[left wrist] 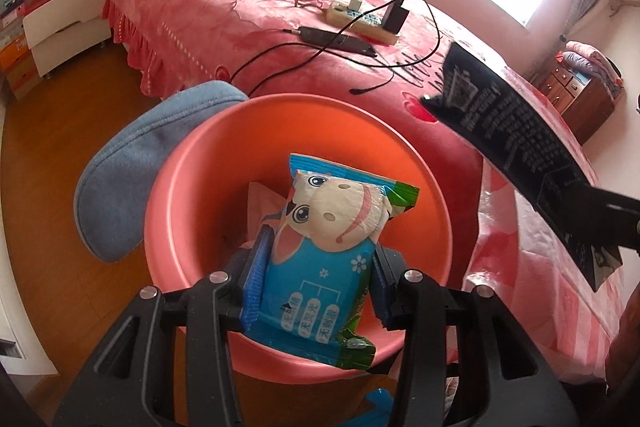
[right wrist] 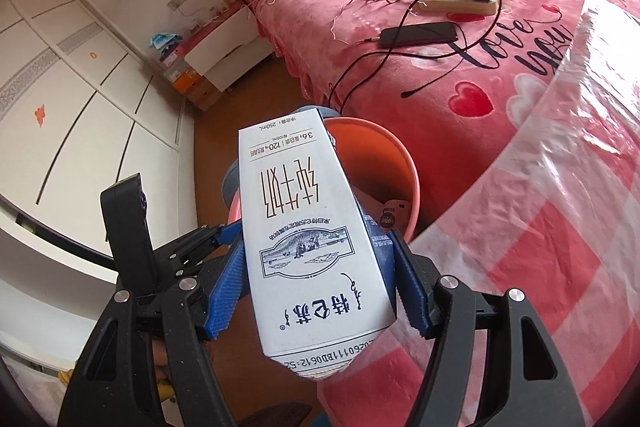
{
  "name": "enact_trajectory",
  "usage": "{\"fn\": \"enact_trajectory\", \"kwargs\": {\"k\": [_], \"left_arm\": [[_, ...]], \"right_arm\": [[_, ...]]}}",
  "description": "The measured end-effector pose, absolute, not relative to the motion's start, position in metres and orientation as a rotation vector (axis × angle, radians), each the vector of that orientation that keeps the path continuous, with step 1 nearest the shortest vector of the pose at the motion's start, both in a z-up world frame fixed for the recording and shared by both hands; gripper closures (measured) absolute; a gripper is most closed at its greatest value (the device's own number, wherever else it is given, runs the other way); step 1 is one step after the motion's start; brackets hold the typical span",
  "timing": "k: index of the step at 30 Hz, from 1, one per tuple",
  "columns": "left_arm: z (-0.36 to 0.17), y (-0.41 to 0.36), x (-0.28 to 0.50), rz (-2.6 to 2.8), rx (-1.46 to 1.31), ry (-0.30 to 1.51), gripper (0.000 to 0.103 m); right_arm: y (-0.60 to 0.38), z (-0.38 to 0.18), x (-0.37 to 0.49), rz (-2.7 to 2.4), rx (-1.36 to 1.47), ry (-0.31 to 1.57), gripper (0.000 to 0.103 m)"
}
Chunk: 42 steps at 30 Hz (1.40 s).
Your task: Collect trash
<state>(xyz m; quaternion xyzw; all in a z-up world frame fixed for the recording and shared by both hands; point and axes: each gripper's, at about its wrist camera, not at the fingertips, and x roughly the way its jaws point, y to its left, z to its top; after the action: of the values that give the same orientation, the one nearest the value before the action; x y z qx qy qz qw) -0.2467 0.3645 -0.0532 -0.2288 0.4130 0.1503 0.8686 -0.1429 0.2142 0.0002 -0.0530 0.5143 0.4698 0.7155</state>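
Two pieces of trash are in hand at once, and both hang near the pink bin (left wrist: 192,163) that stands on the floor beside the bed (left wrist: 224,7); the left gripper (left wrist: 316,287) has its jaws clenched on a blue wet-wipe packet (left wrist: 320,251), which sits directly over the bin's mouth, while the right gripper (right wrist: 320,291) grasps a white milk carton (right wrist: 308,239) by its sides, upside down, its far end reaching the near rim but most of it seemingly short of the opening. The step in hand looks like the drop; the packet seems ready, so the left jaws should release only while it stays centred above the bin, low enough that the light wrapper does not flutter out; something pink already lies at the bottom. The carton should be carried further over the rim first, since letting go where it is risks it landing on the floor; keeping the two grippers apart avoids a clash, and one release at a time would be steadier.
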Motion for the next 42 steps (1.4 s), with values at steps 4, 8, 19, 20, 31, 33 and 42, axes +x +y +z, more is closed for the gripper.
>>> {"fn": "enact_trajectory", "kwargs": {"k": [4, 8, 19, 20, 31, 33, 42], "left_arm": [[-0.063, 0.366, -0.241, 0.328, -0.481, 0.909, 0.050], [-0.060, 0.366, -0.241, 0.373, -0.447, 0.900, 0.029], [-0.011, 0.350, -0.233, 0.421, -0.329, 0.804, 0.015], [-0.004, 0.345, -0.231, 0.413, -0.311, 0.787, 0.015], [0.047, 0.288, -0.203, 0.312, -0.245, 0.688, 0.014], [0.051, 0.277, -0.198, 0.294, -0.234, 0.681, 0.014], [0.069, 0.216, -0.177, 0.199, -0.167, 0.658, 0.006]], "right_arm": [[0.223, -0.004, -0.142, 0.989, -0.173, 1.116, 0.026], [0.209, -0.003, -0.135, 0.960, -0.121, 1.105, 0.019], [0.140, 0.036, -0.133, 0.822, -0.085, 0.898, 0.019], [0.135, 0.037, -0.133, 0.811, -0.084, 0.885, 0.019], [0.059, 0.041, -0.139, 0.624, -0.080, 0.767, 0.013], [0.046, 0.042, -0.140, 0.599, -0.074, 0.754, 0.013], [-0.010, 0.049, -0.142, 0.469, -0.039, 0.681, 0.013]]}}
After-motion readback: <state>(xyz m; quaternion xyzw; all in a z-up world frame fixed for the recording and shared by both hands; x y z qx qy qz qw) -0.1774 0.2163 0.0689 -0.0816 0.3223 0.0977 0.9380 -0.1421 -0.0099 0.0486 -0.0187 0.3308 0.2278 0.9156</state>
